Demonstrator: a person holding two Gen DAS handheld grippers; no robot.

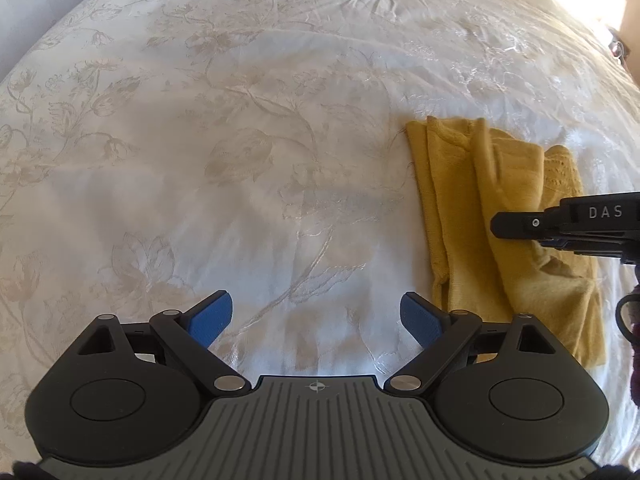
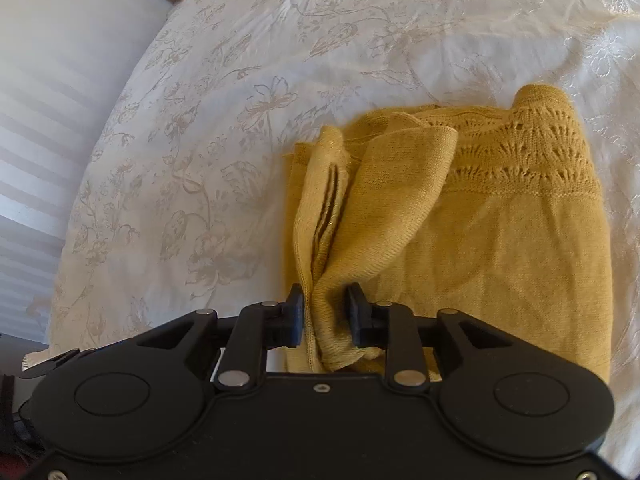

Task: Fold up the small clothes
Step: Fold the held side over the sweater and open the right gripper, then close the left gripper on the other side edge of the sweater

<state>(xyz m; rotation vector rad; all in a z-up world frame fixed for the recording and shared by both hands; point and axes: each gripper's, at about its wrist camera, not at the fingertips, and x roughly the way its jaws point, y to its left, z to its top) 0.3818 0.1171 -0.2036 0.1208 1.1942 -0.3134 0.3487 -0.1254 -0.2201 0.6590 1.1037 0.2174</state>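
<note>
Because the folded flap of the mustard knit top [image 2: 460, 216] lies bunched in a loose ridge right between the fingers of the right gripper [image 2: 325, 312], the likeliest trouble from here seems to be the fold coming undone: if those fingers drag sideways or lift with a strand of the open knit caught on a pad, the flap could be pulled back off the stack. The lacy band, ahead and to the right of that gripper, looks easy to snag too. The slippery-looking bedspread [image 2: 208, 128] under the garment might also let the whole bundle slide rather than stay put.

The right gripper's jaws stand partly open, a narrow gap with the ridge of fabric in it. The cloth sits against or very near both pads, yet I cannot tell whether they press on it; it reads more like a loosened hold than a firm pinch.

The left gripper [image 1: 316, 316] stands wide open over bare bedspread, holding and touching nothing, with the top just off to its right.
</note>
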